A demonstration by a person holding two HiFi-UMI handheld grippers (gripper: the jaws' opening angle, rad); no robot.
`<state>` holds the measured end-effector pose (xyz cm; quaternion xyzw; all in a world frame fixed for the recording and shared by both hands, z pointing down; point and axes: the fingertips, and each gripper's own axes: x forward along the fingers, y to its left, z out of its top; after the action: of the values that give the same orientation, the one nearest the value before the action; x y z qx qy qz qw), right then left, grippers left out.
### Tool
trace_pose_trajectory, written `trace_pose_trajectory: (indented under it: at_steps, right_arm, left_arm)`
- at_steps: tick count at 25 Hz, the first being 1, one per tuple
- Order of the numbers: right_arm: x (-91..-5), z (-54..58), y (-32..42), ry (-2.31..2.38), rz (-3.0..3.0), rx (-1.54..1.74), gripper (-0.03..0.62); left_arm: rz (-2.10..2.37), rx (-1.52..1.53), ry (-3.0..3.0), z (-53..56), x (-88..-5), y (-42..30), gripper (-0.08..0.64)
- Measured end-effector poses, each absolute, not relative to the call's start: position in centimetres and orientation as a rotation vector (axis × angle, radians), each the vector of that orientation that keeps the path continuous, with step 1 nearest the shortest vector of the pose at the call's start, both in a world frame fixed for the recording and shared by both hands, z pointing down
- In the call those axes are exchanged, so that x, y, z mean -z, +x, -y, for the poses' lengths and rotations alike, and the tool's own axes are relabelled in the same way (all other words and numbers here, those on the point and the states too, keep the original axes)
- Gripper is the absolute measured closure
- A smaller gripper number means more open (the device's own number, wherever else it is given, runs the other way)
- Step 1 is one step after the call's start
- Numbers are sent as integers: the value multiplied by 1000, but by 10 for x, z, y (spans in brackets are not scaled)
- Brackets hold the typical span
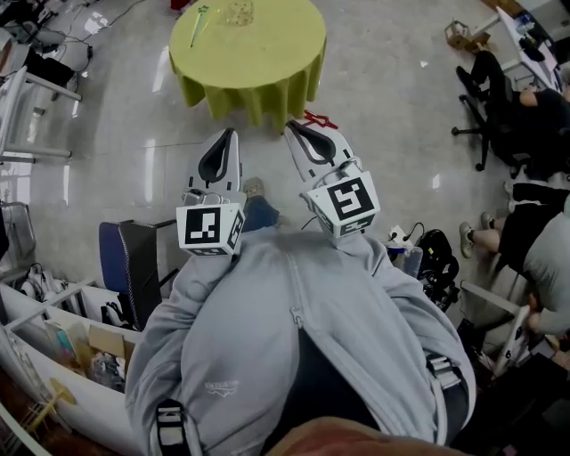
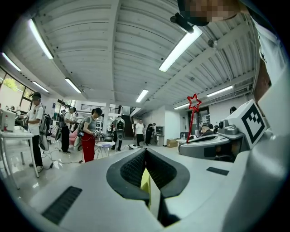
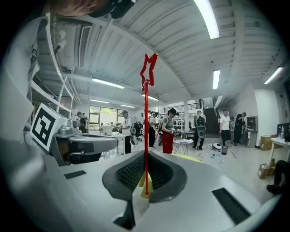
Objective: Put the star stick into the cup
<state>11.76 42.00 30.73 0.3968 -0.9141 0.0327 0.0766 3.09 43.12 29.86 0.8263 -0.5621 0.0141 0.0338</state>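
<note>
Yellow-green cloth drapes the round table (image 1: 258, 76) that both grippers face from just short of its near edge. On the left, the left gripper (image 2: 147, 174) has its jaws pressed together and empty, apparently held out of the way of the work. Just right of it, the right gripper (image 3: 145, 183) is clamped almost flat on the red star stick (image 3: 146, 122). The star stands straight out past the jaws toward the table, a hold suited to lowering it end-first. What looks like a clear cup (image 1: 239, 12) sits on the table's far side, well apart from the stick.
</note>
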Motion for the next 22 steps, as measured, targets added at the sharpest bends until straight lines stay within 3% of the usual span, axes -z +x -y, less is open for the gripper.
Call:
trace_pose_trajectory:
  at_steps: [22]
  right_arm:
    - [-315, -229, 27, 1298, 2663, -115, 557]
  left_arm:
    - [1597, 37, 2683, -232, -288, -54, 543]
